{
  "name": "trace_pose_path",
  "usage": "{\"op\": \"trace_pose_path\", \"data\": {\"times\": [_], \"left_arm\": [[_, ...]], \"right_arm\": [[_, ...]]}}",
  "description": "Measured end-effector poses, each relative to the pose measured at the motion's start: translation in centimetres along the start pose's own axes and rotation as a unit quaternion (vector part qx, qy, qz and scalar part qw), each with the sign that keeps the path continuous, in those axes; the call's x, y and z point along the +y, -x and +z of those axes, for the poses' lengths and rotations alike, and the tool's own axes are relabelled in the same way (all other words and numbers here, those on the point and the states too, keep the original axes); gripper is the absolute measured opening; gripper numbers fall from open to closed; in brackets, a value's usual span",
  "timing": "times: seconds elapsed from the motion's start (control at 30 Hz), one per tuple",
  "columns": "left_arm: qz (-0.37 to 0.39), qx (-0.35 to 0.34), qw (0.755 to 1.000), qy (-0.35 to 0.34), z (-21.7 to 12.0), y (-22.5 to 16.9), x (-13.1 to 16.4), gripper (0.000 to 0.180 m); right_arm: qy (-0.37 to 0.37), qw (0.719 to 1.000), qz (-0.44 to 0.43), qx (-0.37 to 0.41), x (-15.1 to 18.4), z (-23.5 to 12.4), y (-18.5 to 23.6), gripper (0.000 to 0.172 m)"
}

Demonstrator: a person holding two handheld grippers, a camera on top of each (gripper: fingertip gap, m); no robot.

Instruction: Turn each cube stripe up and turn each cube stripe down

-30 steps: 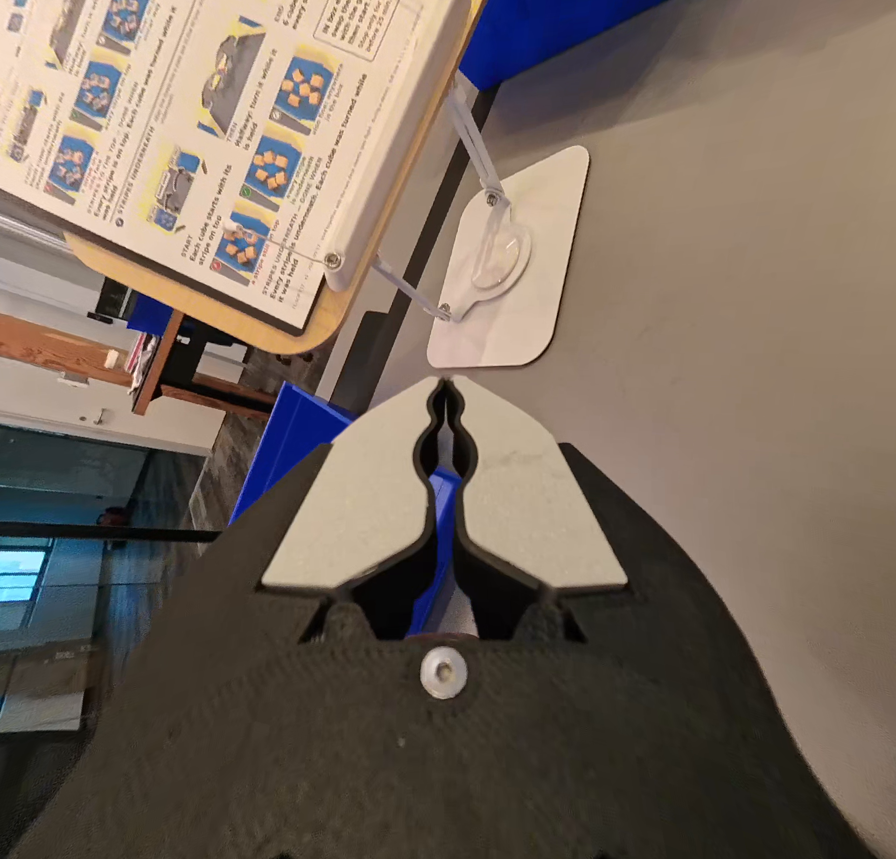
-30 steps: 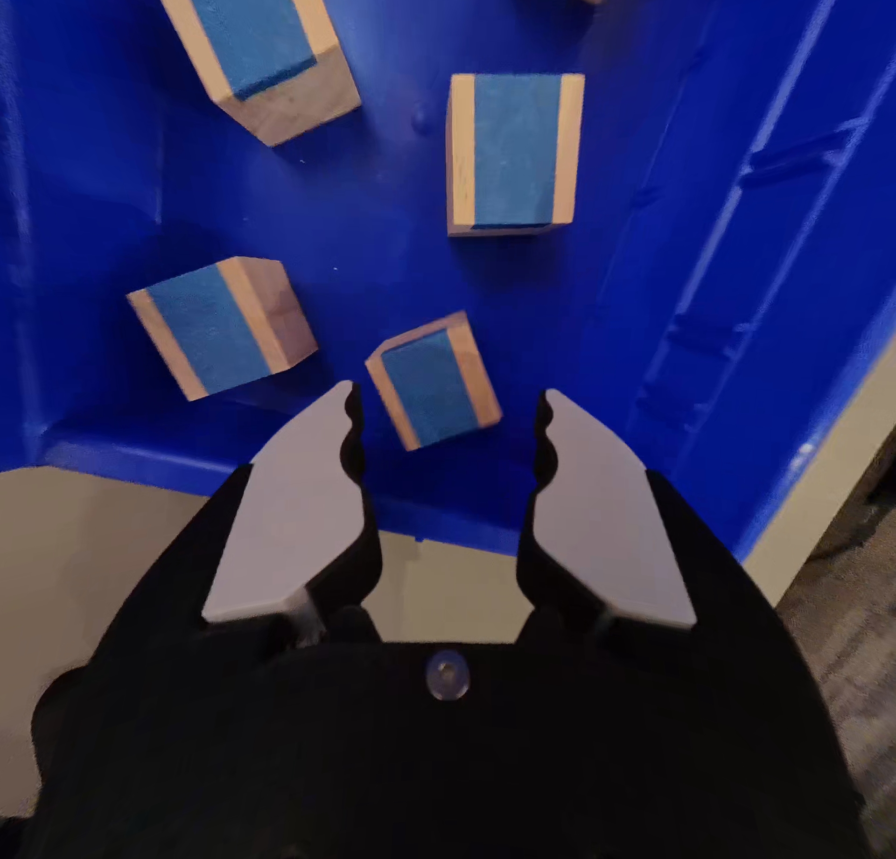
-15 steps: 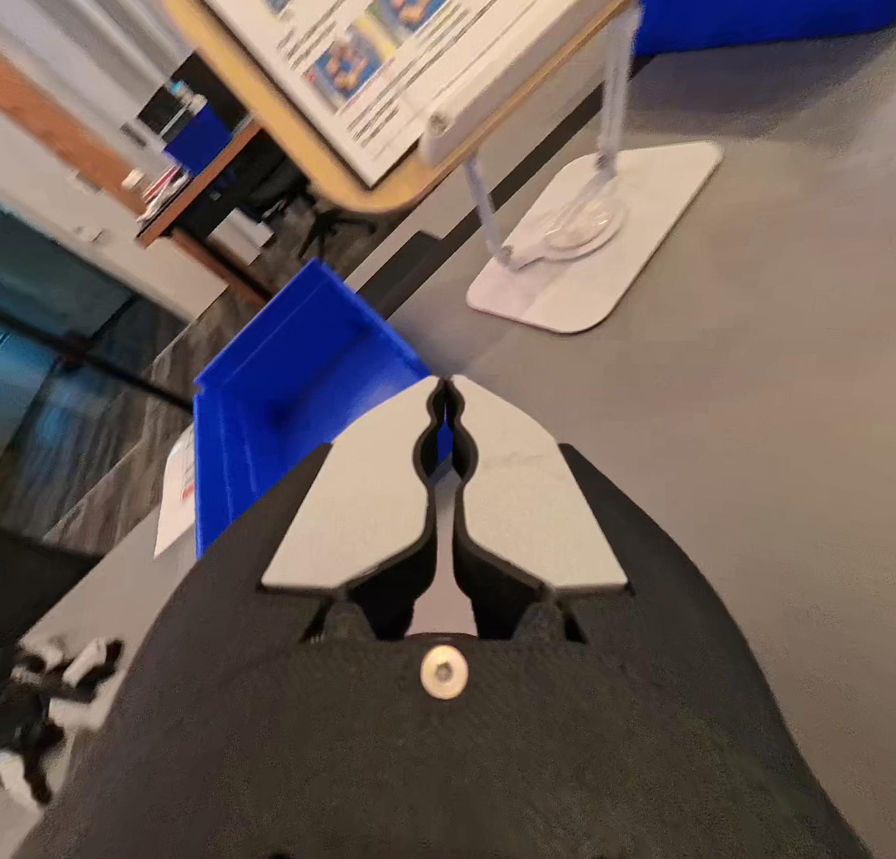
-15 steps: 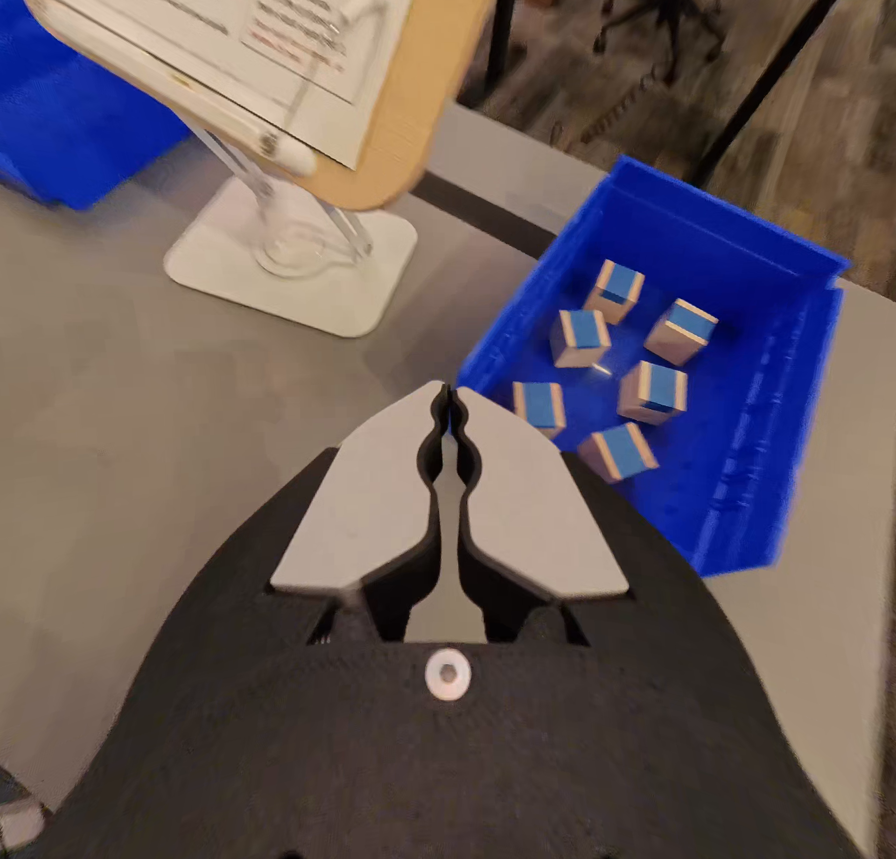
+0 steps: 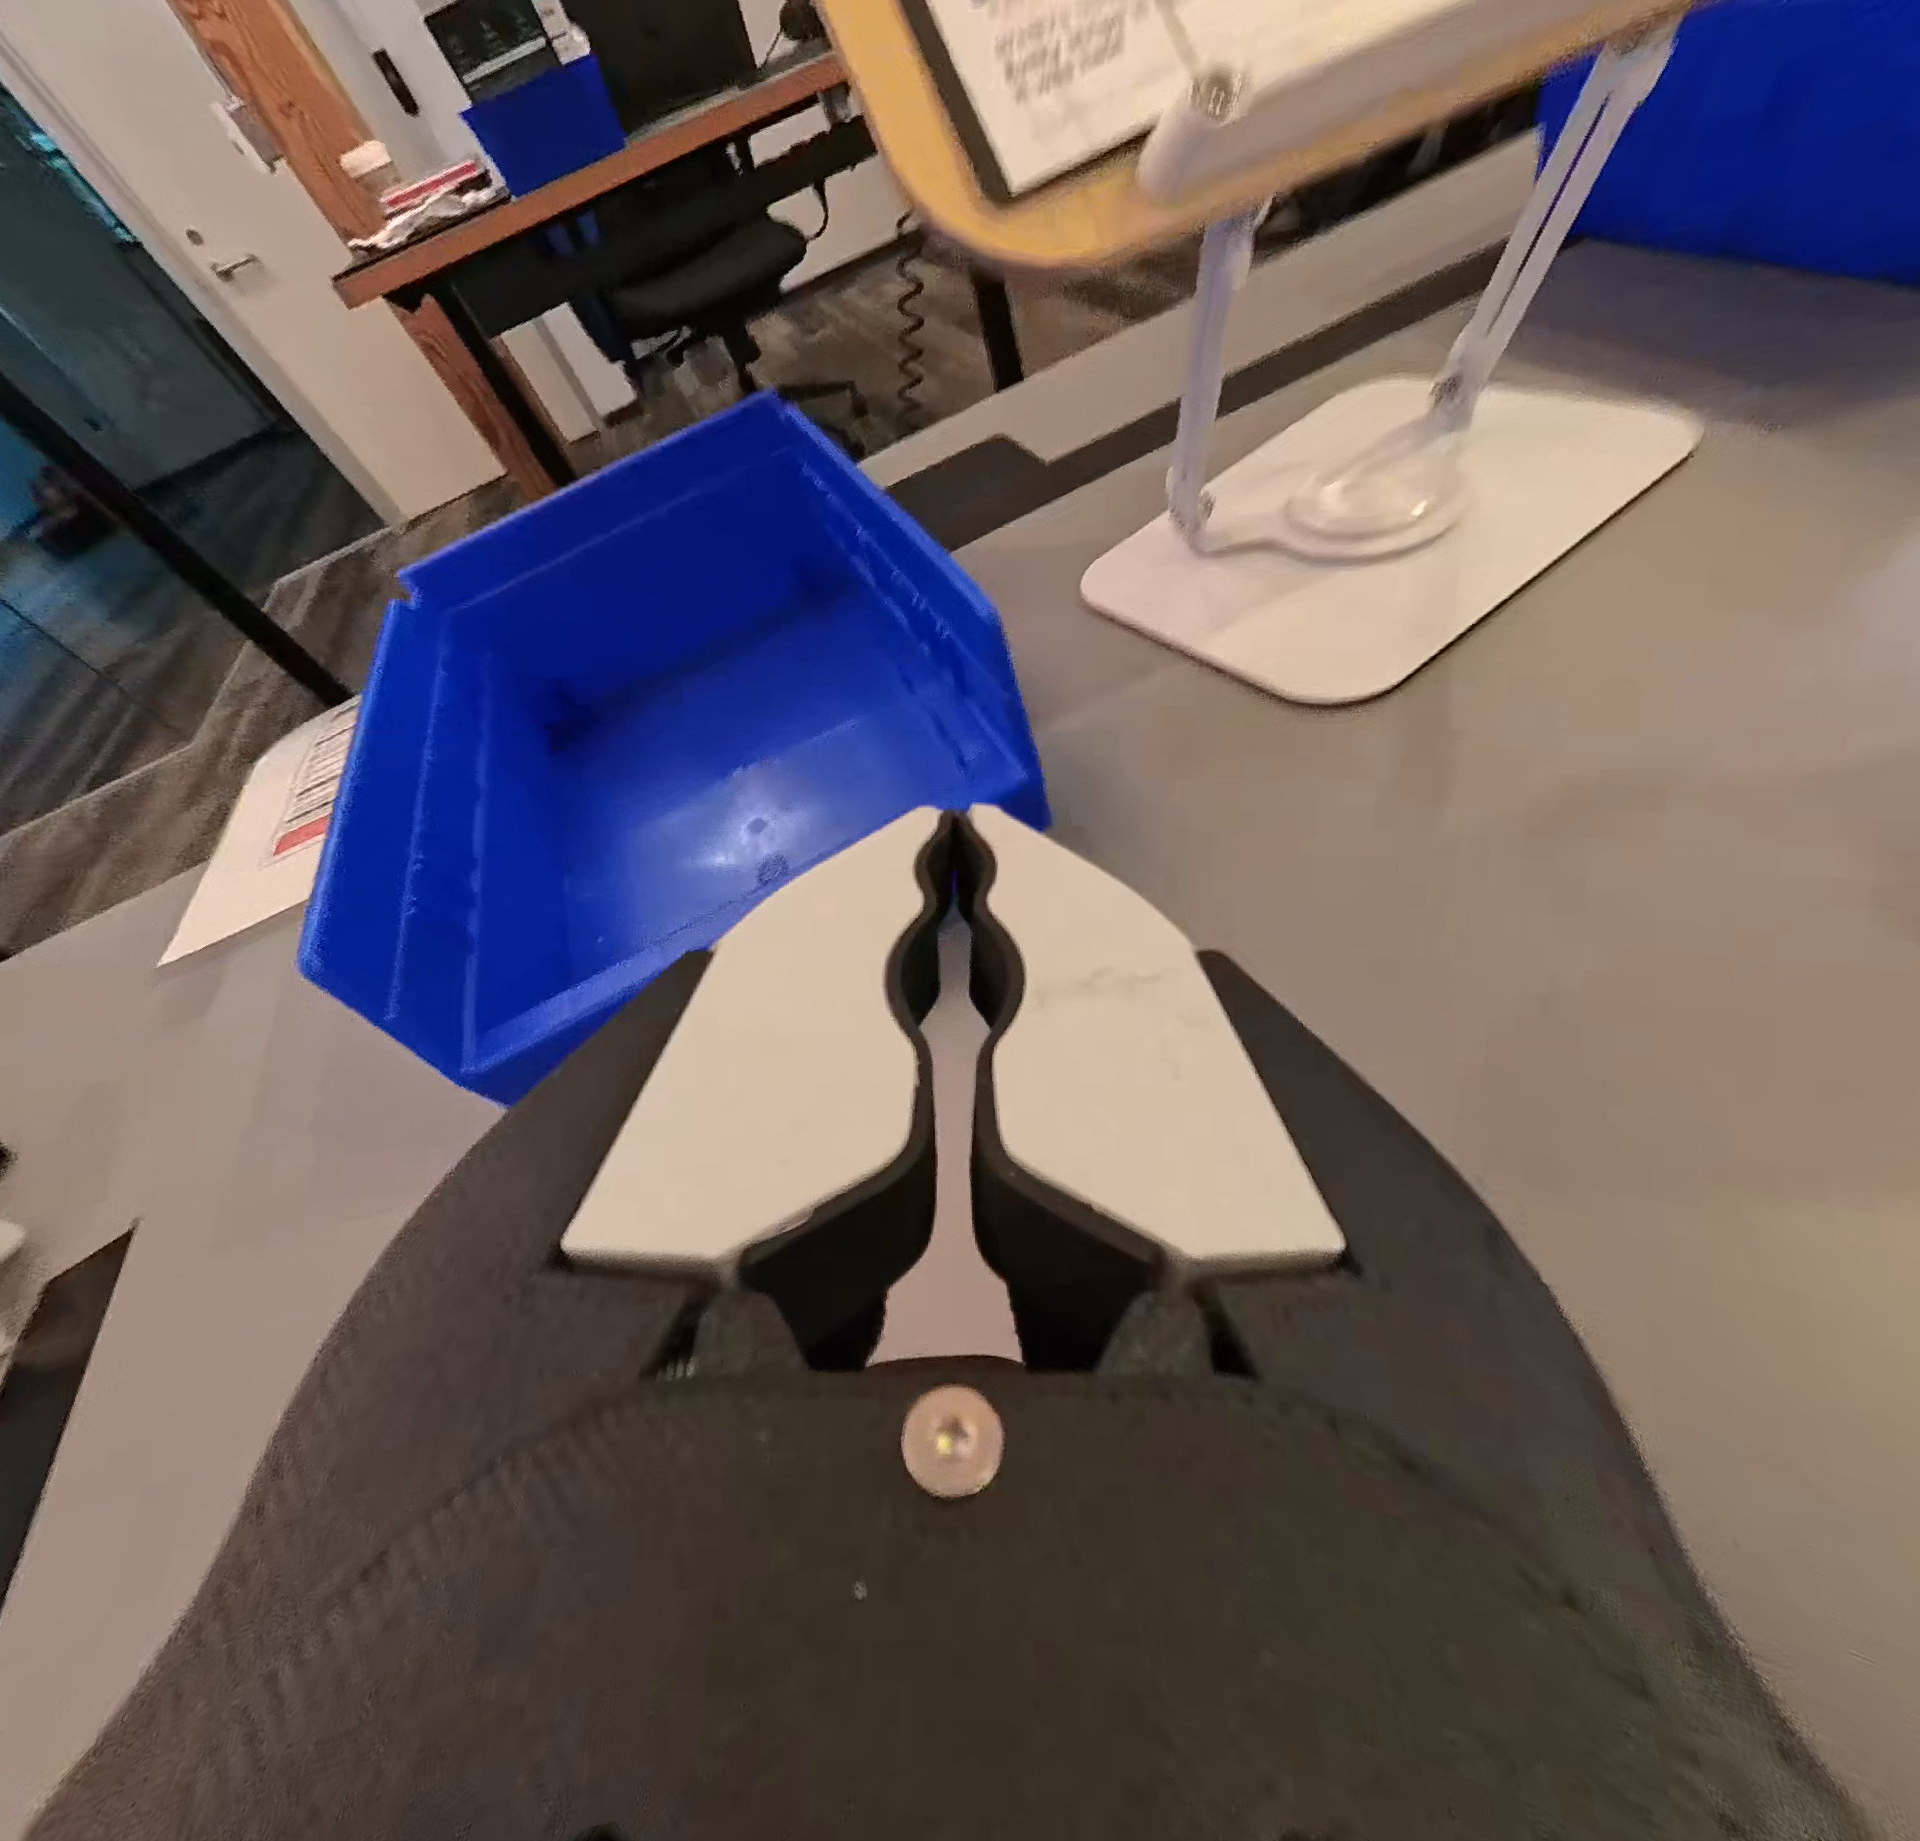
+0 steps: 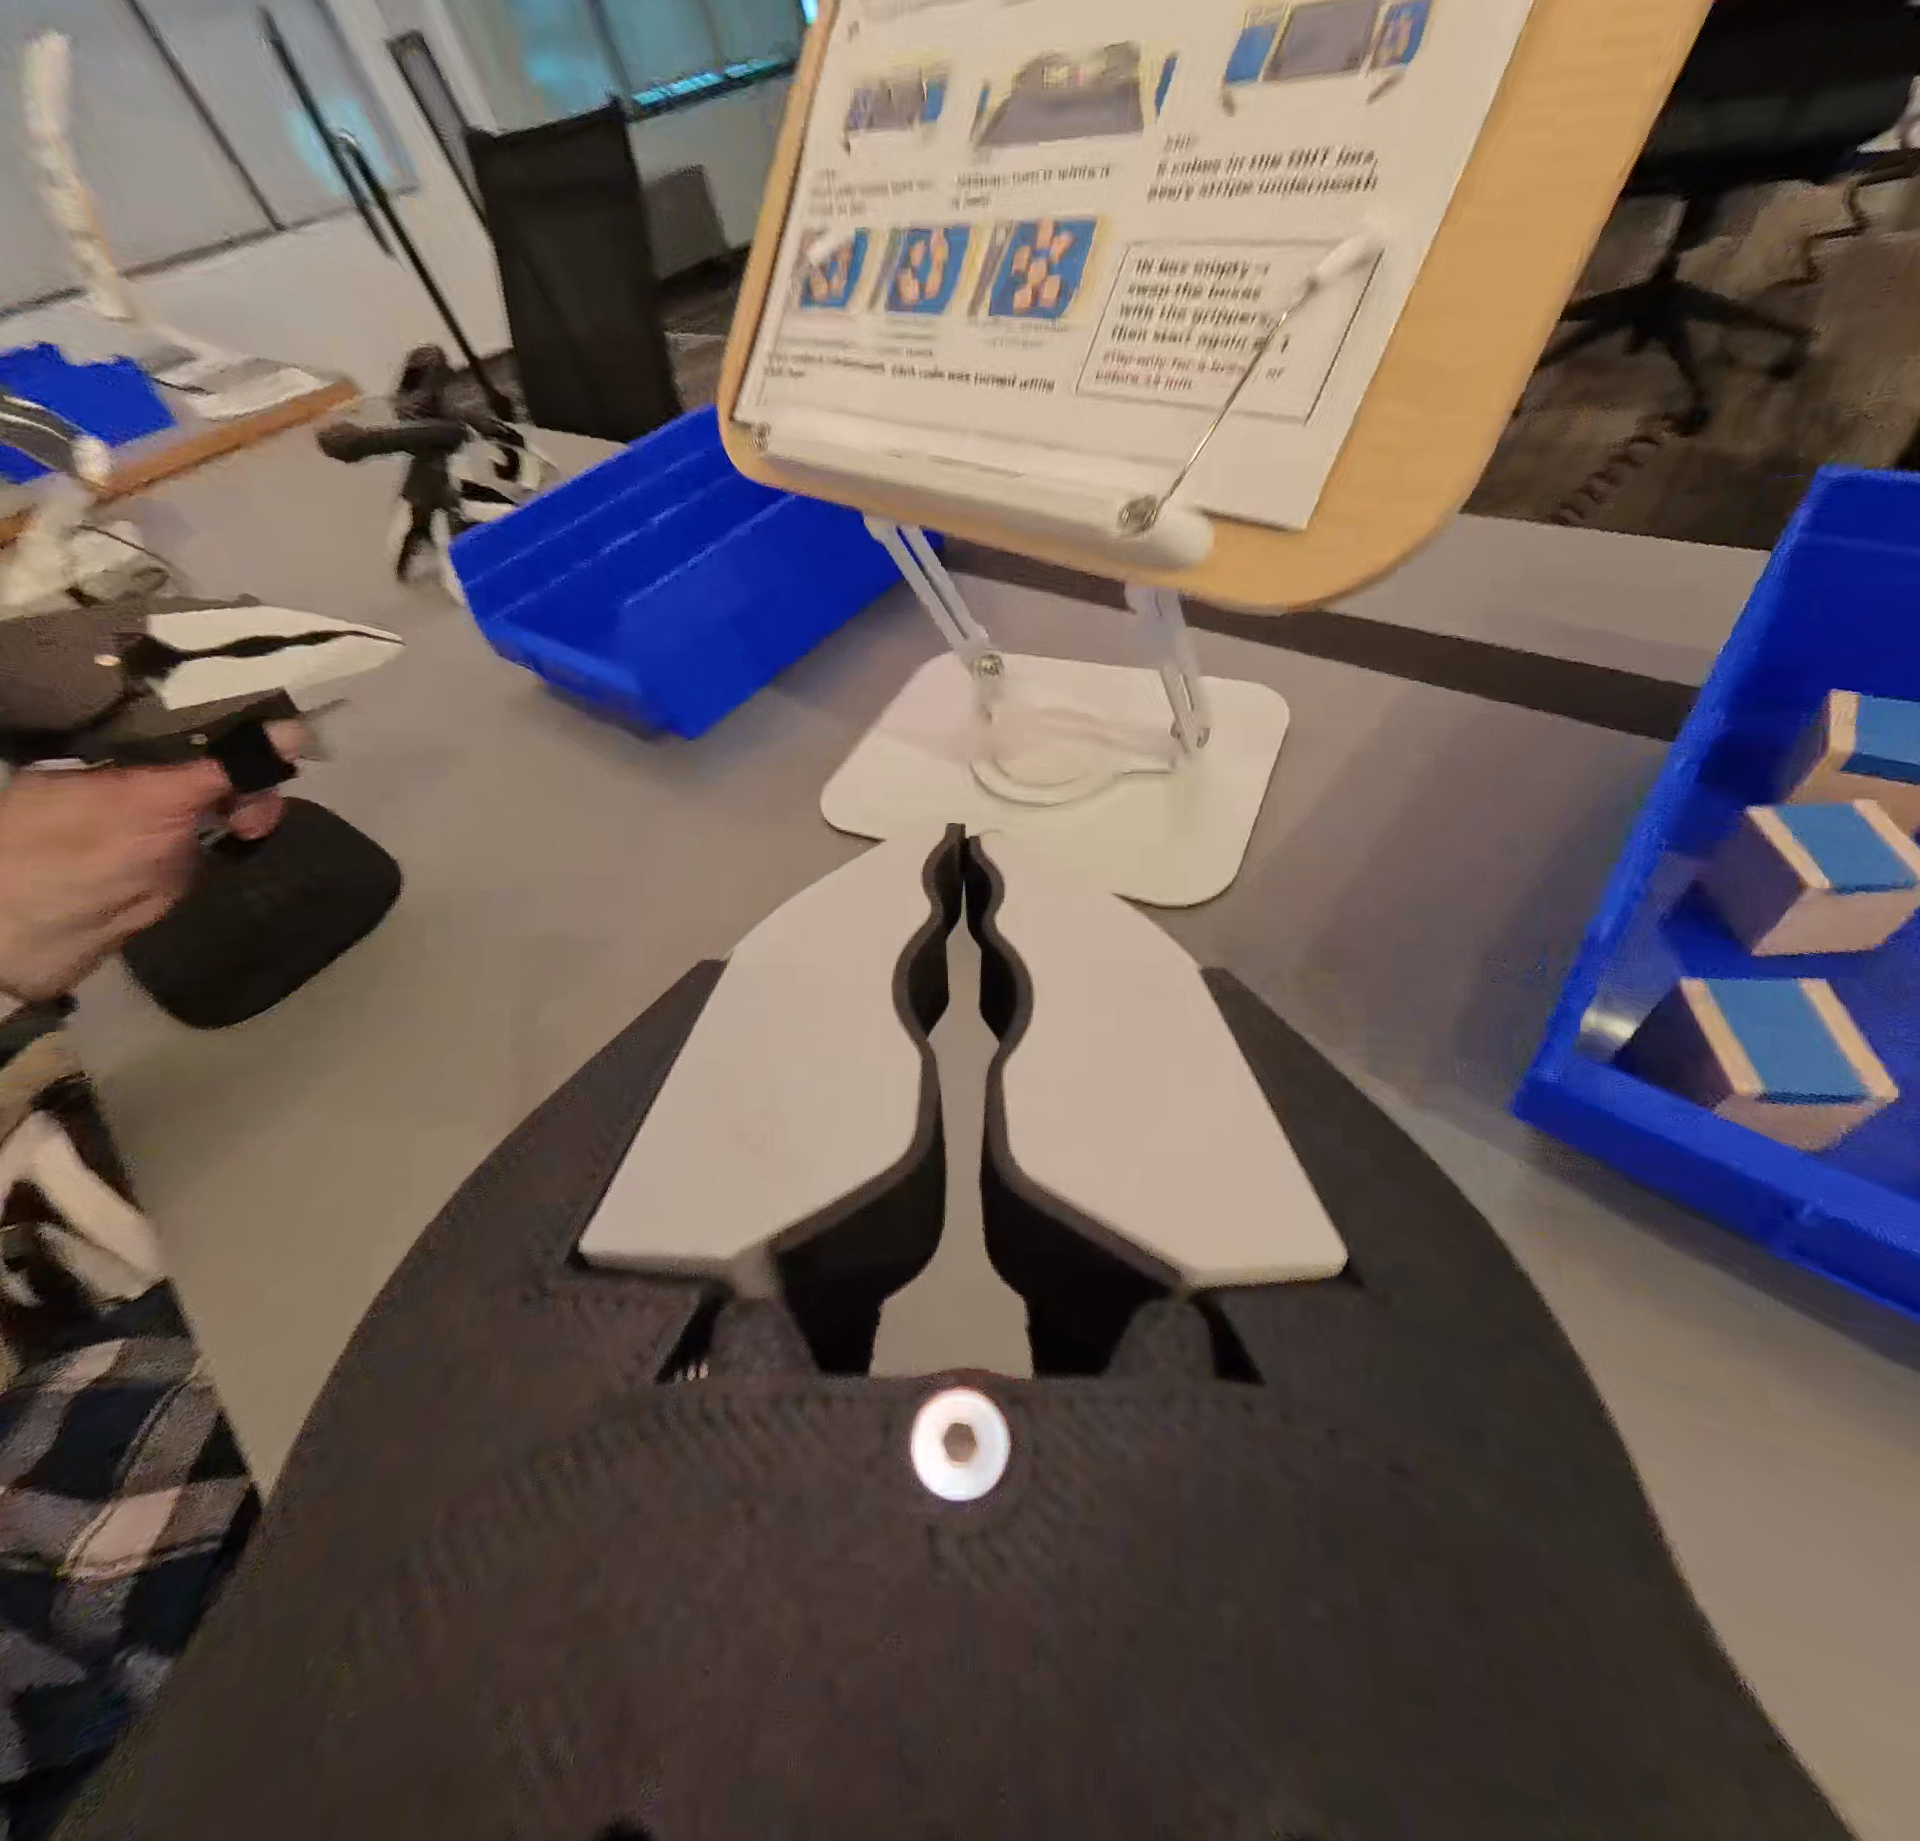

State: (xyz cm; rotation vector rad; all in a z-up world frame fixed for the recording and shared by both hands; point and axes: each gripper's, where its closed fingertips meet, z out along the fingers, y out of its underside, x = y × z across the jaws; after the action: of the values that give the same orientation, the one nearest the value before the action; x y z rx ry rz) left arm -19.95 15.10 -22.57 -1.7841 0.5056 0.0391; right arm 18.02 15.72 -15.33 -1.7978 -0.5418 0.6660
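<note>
Both claws clenched on nothing – left claw (image 5: pixel 954 835), right claw (image 6: pixel 961 846). Between steps, I think. Cubes (image 6: pixel 1813 887) showed stripes up in bin (image 6: pixel 1662 1147) – next move: open, grab one.

The cubes (image 6: pixel 1813 892) were pale wood with a broad blue stripe, in a blue bin (image 6: pixel 1662 1157). The counter (image 5: pixel 1455 960) was grey, the fingers (image 6: pixel 810 1085) light grey on black, the sleeve (image 6: pixel 94 1479) plaid.
</note>
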Motion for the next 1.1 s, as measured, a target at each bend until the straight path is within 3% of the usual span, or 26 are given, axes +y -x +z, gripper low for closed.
{"op": "trace_pose_path", "data": {"times": [0.03,0.2,0.3,0.43,0.73,1.1], "left_arm": [[0.009,-0.007,1.0,0.012,0.2,0.2,0.7,0.0],[0.02,-0.045,0.999,0.015,-0.1,1.4,1.5,0.0],[0.026,-0.085,0.995,0.037,-0.3,2.8,2.4,0.0],[-0.003,-0.13,0.99,0.052,-1.2,4.9,3.1,0.0],[-0.044,-0.161,0.984,0.065,-2.9,7.2,4.1,0.0],[-0.037,-0.162,0.984,0.068,-3.3,7.4,4.2,0.0]], "right_arm": [[0.0,1.0,-0.003,0.011,0.7,0.5,0.7,0.0],[0.002,1.0,-0.017,0.022,4.8,2.8,4.9,0.0],[0.046,0.997,-0.044,0.038,7.9,4.2,5.7,0.0],[0.081,0.988,-0.112,0.076,9.5,5.3,5.5,0.0],[0.066,0.98,-0.153,0.114,8.0,4.5,4.1,0.0],[0.063,0.978,-0.155,0.127,8.0,4.3,2.9,0.0]]}}
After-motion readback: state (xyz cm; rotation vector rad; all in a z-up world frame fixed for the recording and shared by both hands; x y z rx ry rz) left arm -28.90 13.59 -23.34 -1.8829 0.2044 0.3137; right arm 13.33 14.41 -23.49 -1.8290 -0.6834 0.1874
